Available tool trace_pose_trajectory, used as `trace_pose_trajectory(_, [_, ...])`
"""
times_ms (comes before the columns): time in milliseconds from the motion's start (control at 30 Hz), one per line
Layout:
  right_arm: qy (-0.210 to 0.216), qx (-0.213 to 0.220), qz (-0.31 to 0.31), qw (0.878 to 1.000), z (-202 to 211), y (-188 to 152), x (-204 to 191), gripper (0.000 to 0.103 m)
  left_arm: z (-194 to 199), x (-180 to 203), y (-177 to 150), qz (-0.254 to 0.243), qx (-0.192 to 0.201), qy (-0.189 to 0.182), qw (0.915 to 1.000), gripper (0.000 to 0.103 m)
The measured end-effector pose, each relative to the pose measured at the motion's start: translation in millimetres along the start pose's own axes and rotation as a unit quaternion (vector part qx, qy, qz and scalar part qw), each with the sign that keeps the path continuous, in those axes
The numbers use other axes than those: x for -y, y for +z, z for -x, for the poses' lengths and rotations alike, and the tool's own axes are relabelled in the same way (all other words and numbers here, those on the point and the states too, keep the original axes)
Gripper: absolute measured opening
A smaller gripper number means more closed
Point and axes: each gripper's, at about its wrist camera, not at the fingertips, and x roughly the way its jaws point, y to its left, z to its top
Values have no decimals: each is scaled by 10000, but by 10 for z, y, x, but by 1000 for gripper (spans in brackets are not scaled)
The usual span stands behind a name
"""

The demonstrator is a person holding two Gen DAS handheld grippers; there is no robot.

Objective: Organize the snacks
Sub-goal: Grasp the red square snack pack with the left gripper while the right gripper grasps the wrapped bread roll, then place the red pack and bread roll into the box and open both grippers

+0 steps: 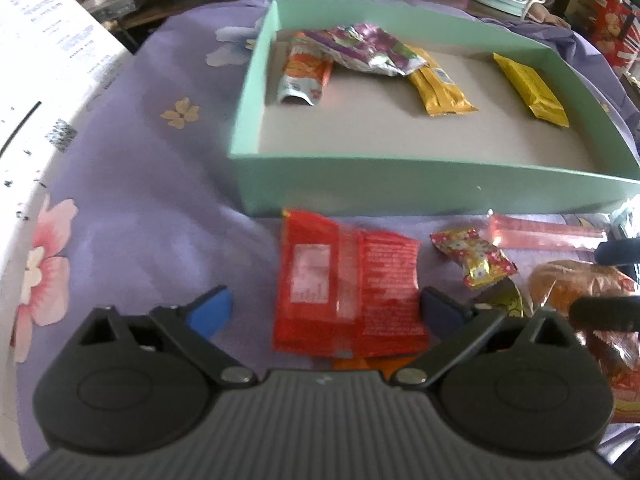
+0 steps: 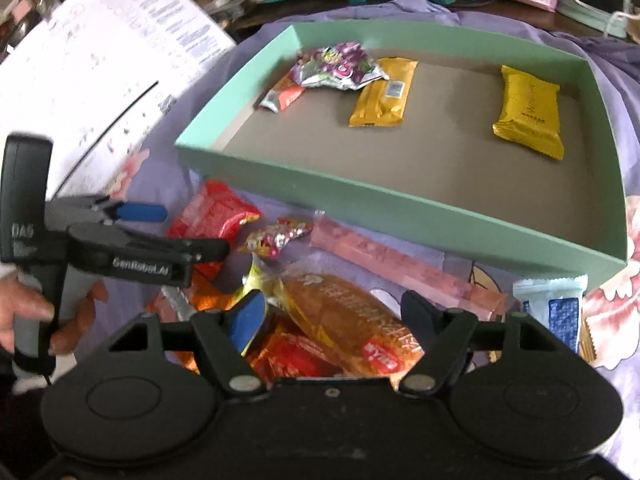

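Observation:
A flat red snack packet [image 1: 348, 292] lies on the purple flowered cloth between the fingers of my left gripper [image 1: 326, 312]. The right pad is at the packet's edge and the left pad stands clear of it, so this gripper is open. In the right wrist view the same gripper [image 2: 180, 232] hovers over the red packet [image 2: 216, 212]. My right gripper [image 2: 334, 316] is shut on a bread roll in a clear wrapper [image 2: 348, 316] on top of a heap of snacks. A mint-green box [image 1: 400, 192] behind them holds an orange packet, a purple one and two yellow ones.
A red-gold candy [image 1: 476, 260] and a pink tube [image 1: 548, 232] lie before the box. A white-and-blue packet [image 2: 560, 308] lies right of the bread. A white printed carton [image 2: 100, 60] lies at the left. A person's hand [image 2: 24, 312] holds the left gripper's handle. Clutter lines the back.

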Motion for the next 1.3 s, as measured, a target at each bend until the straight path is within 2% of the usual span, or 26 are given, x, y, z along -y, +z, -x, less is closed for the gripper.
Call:
trace_pose_trajectory(33, [-40, -45, 104, 9999, -12, 3, -21, 76, -7, 3, -8, 11, 0, -122, 9999, 83])
trace_pose_trajectory(67, [-69, -102, 219, 9997, -25, 14, -36, 76, 15, 13, -17, -8, 78, -158, 9998, 68])
trace_pose_trajectory(167, [-107, -275, 529, 9982, -91, 64, -65, 76, 55, 14, -37, -103, 148, -233, 9996, 63])
trace_pose_trajectory(333, [-300, -610, 973, 9929, -253, 142, -59, 76, 97, -179, -67, 167, 130, -229, 9995, 62])
trace_pose_trajectory(367, [-283, -640, 951, 9930, -281, 156, -52, 73, 102, -210, -71, 215, 123, -233, 9994, 63])
trace_pose_trajectory(500, [-357, -643, 886, 9933, -380, 168, -90, 65, 87, -213, -58, 186, 122, -209, 9995, 65])
trace_pose_trajectory(600, [-557, -504, 832, 9937, -384, 114, -162, 63, 57, -166, -38, 122, 183, -95, 9997, 66])
trace_pose_trajectory(667, [-675, -410, 675, 9946, -355, 88, -208, 59, 60, -154, -29, 135, 210, -67, 9997, 62])
trace_pose_trajectory(767, [-615, -247, 247, 9975, -243, 72, -176, 54, 112, -165, -32, 183, 228, -119, 9995, 57])
trace_pose_trajectory(967, [-368, 77, -399, 9985, 49, 67, -79, 53, 321, -185, -94, 194, 356, -87, 9991, 56])
trace_pose_trajectory(1300, [95, 673, -1519, 9861, 447, 40, 210, 53, 854, -119, -35, 146, 820, -261, 9962, 56])
